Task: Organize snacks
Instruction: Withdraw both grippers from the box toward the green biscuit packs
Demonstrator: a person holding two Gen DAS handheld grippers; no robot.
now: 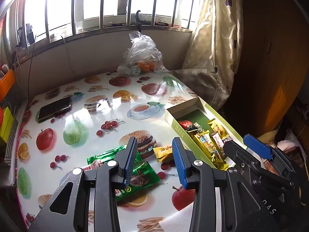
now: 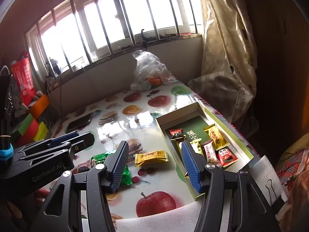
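Yellow candy [image 2: 151, 157] on table [image 2: 164, 176], long axis crosswise, just left of box [image 2: 178, 160]; between spread, empty right gripper [image 2: 154, 167] and spread, empty left gripper [image 1: 155, 161]; nearer right.

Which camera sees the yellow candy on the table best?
The right wrist view: the yellow candy lies whole and unblocked between the open fingers. In the left wrist view, the candy is partly hidden behind a blue fingertip.
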